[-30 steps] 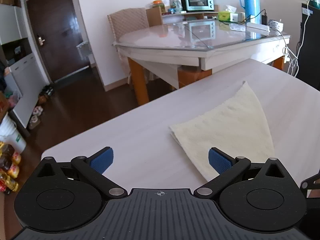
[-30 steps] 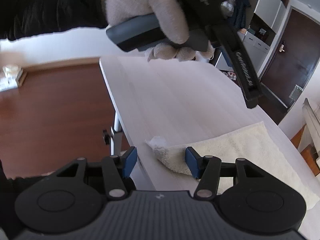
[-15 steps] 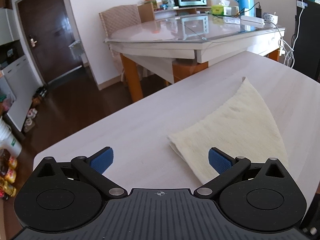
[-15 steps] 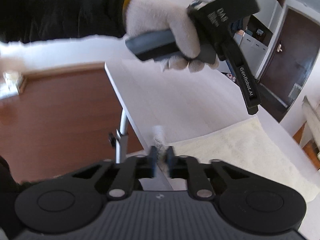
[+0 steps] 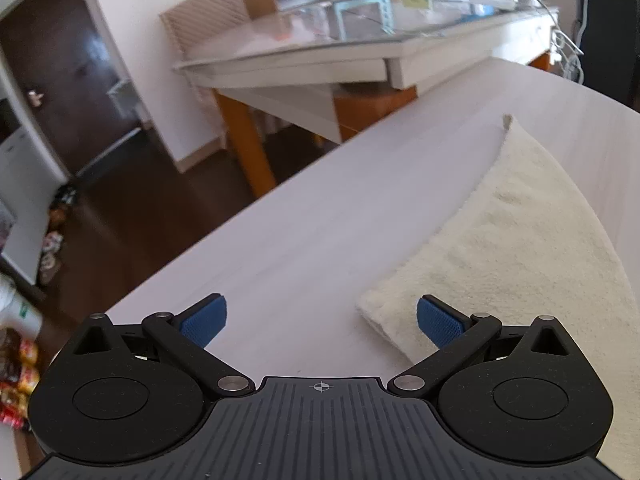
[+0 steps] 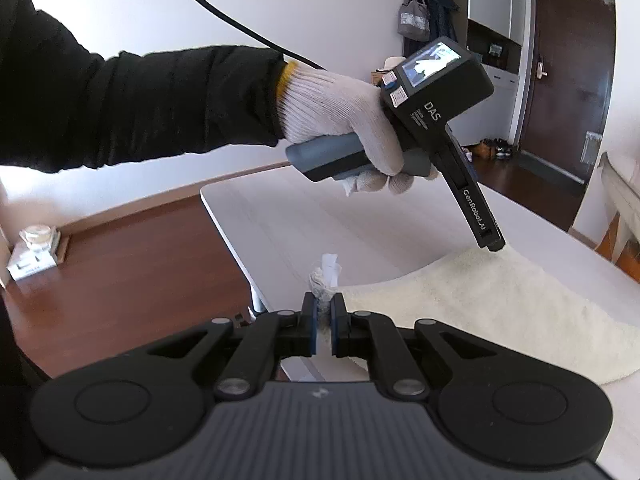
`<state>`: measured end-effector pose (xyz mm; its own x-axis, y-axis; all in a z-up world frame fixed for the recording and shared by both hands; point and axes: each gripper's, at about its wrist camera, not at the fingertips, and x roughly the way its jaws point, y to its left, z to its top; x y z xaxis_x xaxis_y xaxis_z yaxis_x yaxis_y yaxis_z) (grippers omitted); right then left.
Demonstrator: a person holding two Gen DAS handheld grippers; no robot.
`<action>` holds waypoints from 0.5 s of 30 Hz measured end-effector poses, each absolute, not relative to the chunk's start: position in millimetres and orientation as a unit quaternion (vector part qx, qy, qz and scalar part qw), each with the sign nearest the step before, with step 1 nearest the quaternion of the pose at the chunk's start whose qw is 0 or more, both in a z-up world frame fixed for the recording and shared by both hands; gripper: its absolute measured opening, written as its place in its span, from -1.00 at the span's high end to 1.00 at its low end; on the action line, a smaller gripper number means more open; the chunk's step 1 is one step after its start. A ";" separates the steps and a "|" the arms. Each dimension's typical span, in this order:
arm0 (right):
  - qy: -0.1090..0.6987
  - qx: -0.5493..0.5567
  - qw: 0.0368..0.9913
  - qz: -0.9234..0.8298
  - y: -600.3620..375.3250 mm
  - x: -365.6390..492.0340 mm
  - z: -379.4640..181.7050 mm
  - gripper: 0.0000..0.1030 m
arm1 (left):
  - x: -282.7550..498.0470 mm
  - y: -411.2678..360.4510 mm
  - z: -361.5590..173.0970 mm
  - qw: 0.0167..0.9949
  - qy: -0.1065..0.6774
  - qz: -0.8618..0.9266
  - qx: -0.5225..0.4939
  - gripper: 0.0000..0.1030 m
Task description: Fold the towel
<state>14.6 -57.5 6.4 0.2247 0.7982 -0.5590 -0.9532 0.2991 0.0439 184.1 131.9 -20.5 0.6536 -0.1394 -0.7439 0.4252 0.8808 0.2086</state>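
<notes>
A cream towel [image 5: 516, 248] lies flat on the pale wooden table [image 5: 320, 216]. In the left wrist view my left gripper [image 5: 322, 318] stands open just above the tabletop, its right blue pad beside the towel's near corner. Nothing is between its fingers. In the right wrist view my right gripper [image 6: 324, 314] is shut on another corner of the towel [image 6: 480, 300], lifted slightly, with a white label sticking up above the pads. The left gripper's tip [image 6: 490, 240] hovers over the towel's far edge, held by a white-gloved hand [image 6: 344, 120].
The table's near edge and a metal leg [image 6: 256, 300] drop to a brown wooden floor. A glass-topped table [image 5: 360, 40] with an oven and clutter stands behind, with a chair [image 5: 204, 20] and a dark door [image 5: 60, 80] further left.
My right gripper closed on the towel's corner and raised it a little. My left gripper came down and forward, nearer the towel's other corner, still open.
</notes>
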 end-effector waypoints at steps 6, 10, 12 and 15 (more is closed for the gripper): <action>0.245 -0.136 0.764 0.581 -63.9 14.8 16.3 0.86 | 195.0 133.5 -27.0 0.877 0.408 -0.167 0.189 -1.00; 0.239 -0.100 0.769 0.585 -80.0 18.1 25.2 0.86 | 205.4 132.9 -25.7 0.864 0.433 -0.176 0.190 -1.00; 0.241 -0.074 0.774 0.581 -89.6 26.4 29.9 0.86 | 210.8 132.5 -24.9 0.857 0.447 -0.177 0.187 -1.00; 0.244 -0.043 0.785 0.568 -104.0 39.7 32.2 0.86 | 218.1 129.9 -22.8 0.844 0.467 -0.179 0.193 -1.00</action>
<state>39.7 -104.0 32.2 0.2358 0.8706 -0.4318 -0.9128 0.3508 0.2090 218.1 129.9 -22.8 0.4990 -0.1215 -0.8580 0.4831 0.8610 0.1591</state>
